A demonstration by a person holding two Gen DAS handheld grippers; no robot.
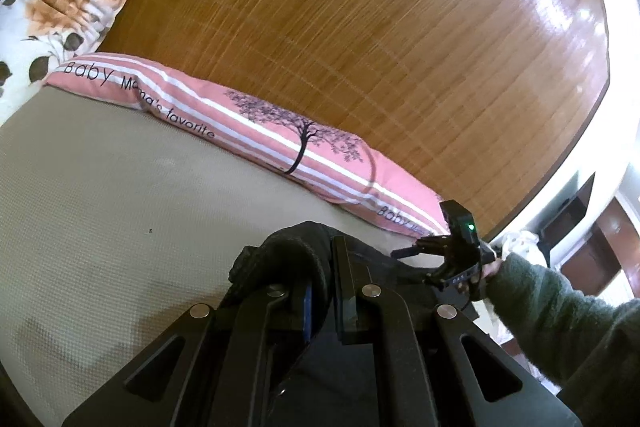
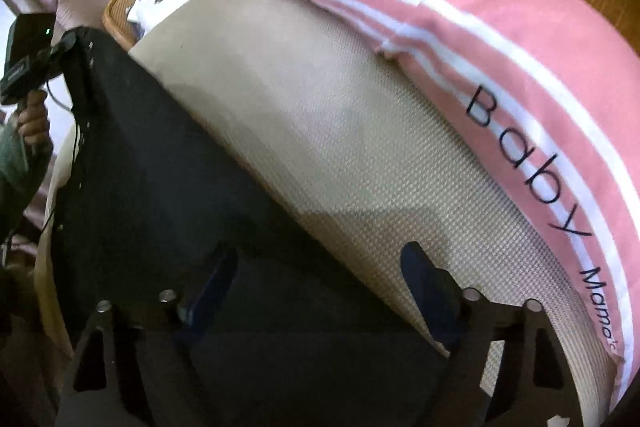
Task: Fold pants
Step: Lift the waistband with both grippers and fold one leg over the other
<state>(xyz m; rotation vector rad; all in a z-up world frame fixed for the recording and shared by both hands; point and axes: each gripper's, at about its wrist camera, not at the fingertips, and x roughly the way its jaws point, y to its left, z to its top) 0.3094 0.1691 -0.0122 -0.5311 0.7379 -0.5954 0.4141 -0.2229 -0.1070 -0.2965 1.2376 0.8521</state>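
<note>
Left hand-held gripper (image 1: 320, 291) clamps the pants (image 2: 168, 163); right hand-held gripper (image 2: 320, 279) gapes above them.

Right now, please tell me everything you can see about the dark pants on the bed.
The dark, almost black fabric pants lie spread as a broad flat panel on the beige woven mat, near the pink striped pillow. One bunched part is raised and pinched between the shut fingers of the left gripper. The right gripper hovers open above another part, its fingers not pressing on it. No pattern or pocket shows.
</note>
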